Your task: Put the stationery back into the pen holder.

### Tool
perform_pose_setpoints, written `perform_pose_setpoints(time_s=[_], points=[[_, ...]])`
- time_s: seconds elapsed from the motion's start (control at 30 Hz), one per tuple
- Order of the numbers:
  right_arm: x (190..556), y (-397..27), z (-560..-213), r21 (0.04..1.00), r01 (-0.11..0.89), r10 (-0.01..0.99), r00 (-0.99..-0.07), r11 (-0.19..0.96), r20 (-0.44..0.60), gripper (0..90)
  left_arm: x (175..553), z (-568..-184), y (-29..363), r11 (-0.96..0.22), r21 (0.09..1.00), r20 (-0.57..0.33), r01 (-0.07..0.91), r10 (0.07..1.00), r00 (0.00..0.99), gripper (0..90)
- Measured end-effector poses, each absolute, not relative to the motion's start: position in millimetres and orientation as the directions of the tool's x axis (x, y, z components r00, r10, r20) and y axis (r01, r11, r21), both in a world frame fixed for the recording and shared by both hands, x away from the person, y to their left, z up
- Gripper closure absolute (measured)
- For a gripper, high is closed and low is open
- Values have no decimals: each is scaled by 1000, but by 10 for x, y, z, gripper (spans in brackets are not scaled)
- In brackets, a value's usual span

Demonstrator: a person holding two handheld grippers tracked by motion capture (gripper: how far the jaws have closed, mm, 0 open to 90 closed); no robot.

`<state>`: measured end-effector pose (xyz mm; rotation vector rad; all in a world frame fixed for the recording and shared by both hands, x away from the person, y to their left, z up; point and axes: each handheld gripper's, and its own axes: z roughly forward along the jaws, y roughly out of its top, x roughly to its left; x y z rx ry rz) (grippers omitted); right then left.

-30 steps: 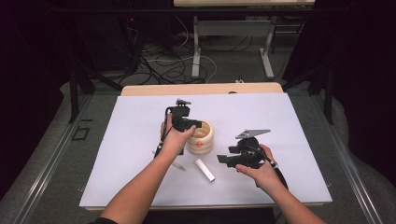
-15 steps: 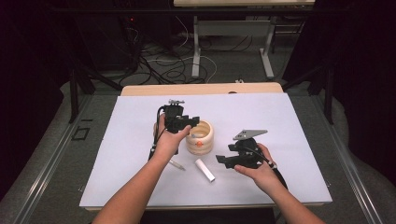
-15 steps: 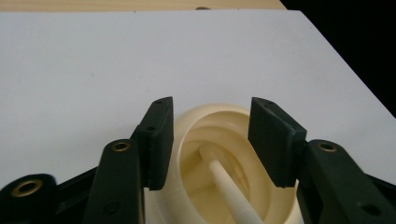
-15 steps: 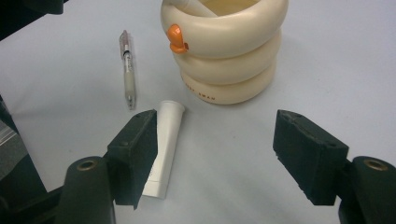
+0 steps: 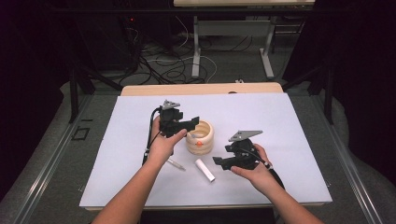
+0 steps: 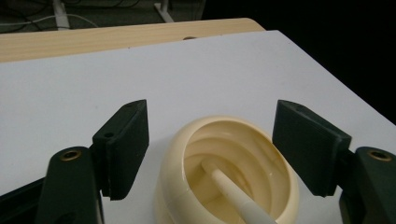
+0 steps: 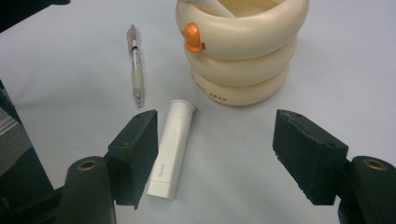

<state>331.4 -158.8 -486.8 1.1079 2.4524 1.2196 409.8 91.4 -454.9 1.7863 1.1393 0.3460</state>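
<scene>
Since a second ago my left gripper (image 5: pixel 192 122) has just been opening above the cream holder (image 5: pixel 200 137), nothing between its pads; one white pen (image 6: pixel 236 198) sits inside. Right gripper (image 7: pixel 215 156) hangs open over the white tube (image 7: pixel 171 147) beside the holder; pink pen (image 7: pixel 135 65) left too

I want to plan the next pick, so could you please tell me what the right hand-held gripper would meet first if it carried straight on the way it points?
Probably the white tube: the right hand-held gripper stands open just short of it, near its left jaw.
</scene>
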Motion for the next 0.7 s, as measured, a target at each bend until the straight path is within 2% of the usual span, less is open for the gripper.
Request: perform_pose_setpoints(time_s=[0.2, 0.5, 0.7], points=[[3317, -1539, -4849, 744, 539, 682, -715, 396, 155, 290, 4040, -4542, 987, -133, 841, -210, 524, 812, 544, 191], [3302, -1419, -4864, 766, 502, 652, -744, 403, 145, 257, 3958, -4575, 1150, -107, 829, -255, 549, 801, 542, 182], [3293, -1234, -4871, 750, 489, 621, -772, 446, 134, 172, 3897, -4611, 1274, -82, 831, -271, 550, 804, 529, 161]])
